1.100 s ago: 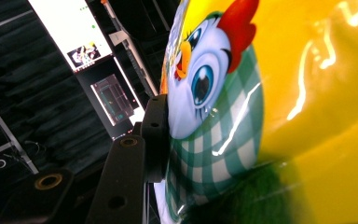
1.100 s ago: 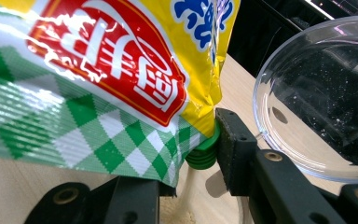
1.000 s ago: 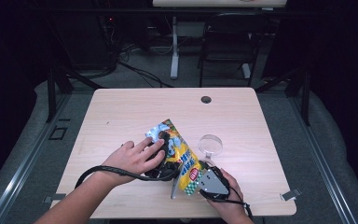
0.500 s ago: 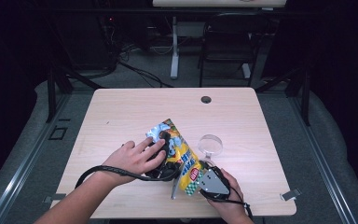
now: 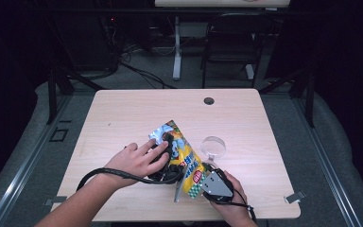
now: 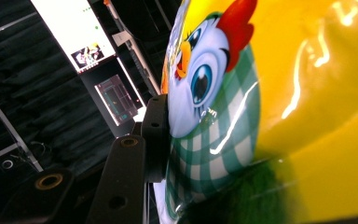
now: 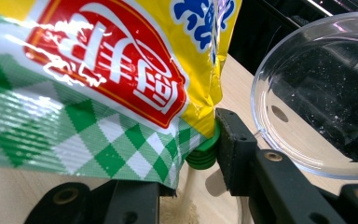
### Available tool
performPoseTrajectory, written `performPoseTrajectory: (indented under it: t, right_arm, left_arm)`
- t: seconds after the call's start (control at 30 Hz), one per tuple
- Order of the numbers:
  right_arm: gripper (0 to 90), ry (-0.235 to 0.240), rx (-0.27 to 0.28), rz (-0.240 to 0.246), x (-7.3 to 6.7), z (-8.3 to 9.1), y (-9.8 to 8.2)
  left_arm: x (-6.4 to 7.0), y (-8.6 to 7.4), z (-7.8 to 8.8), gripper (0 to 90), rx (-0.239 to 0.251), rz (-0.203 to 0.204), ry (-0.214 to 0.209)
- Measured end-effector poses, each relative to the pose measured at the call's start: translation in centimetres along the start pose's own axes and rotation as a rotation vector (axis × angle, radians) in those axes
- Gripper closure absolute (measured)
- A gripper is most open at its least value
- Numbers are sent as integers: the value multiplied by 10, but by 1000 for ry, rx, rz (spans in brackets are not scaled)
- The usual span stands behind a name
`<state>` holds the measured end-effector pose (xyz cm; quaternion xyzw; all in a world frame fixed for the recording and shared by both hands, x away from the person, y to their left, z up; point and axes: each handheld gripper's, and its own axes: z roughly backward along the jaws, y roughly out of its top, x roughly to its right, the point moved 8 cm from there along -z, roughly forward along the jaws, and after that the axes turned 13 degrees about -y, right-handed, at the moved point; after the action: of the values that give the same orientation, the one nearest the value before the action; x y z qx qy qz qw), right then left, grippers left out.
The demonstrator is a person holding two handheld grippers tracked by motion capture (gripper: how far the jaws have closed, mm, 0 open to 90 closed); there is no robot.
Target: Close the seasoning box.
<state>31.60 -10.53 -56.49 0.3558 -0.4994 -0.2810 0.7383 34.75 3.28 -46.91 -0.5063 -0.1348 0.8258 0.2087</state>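
High view: a yellow snack bag (image 5: 183,158) lies aslant on the desk (image 5: 123,113), its long axis running from far-left to near-right, silvery end far, green-checked end near. The left tool (image 5: 169,150) sits under the person's left hand (image 5: 139,160) against the bag's left flank at mid-length; the right tool (image 5: 203,182), with the grey plate on top and the right hand (image 5: 234,201) behind it, meets the bag's near-right corner. A clear glass bowl (image 5: 213,146) stands on the desk just right of the bag and just beyond the right tool, apart from both as far as I can tell. Left gripper view: the bag's cartoon chicken face (image 6: 205,84) bulges against one black jaw, film pressed flat on the pad; the opposite jaw is hidden behind the bag, so I read this tool as clamped on the bag's body across its width. Right gripper view: the checked corner (image 7: 135,140) passes between the jaws, the green pad (image 7: 204,151) tight on the seam edge — clamped on the corner. The bowl's rim (image 7: 261,126) lies to the right of that jaw, close by. Judgement: the relation that matters is bag mouth to bowl. The bowl lies to the right of the bag's axis, nearer the right hand, so any tipping or tearing would have to swing the near end rightward, with the left tool steadying the body.
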Motion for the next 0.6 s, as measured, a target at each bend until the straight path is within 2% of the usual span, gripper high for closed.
performPoseTrajectory:
  t: [0.03, 0.17, 0.37, 0.4, 0.43, 0.47, 0.5, 0.53, 0.6]
  right_arm:
    - [707, 1, 0, -1, 0, 0, 0]
    - [707, 1, -2, -1, 0, 0, 0]
    - [707, 2, -2, -1, 0, 0, 0]
    - [707, 2, -2, -1, 0, 0, 0]
    - [707, 2, -3, -1, 0, 0, 0]
    - [707, 2, -3, 0, 0, 0, 0]
    - [707, 2, -2, -2, 0, 0, 0]
    - [707, 2, -3, -3, 0, 0, 0]
    - [707, 5, -4, -4, 0, 0, 0]
  left_arm:
    - [0, 0, 0, 670, 5, 5, 2]
    - [-3, 1, 1, 672, -3, -26, 23]
    - [-3, 2, 1, 674, -3, -25, 21]
    - [0, 1, 0, 674, 5, 1, 5]
    - [0, 1, 0, 674, 5, 3, 3]
    - [-2, 2, 1, 674, 0, -19, 15]
    - [-2, 2, 1, 675, -1, -21, 16]
    - [0, 1, 0, 677, 4, -1, 4]
    - [0, 2, 1, 683, 0, -3, 2]
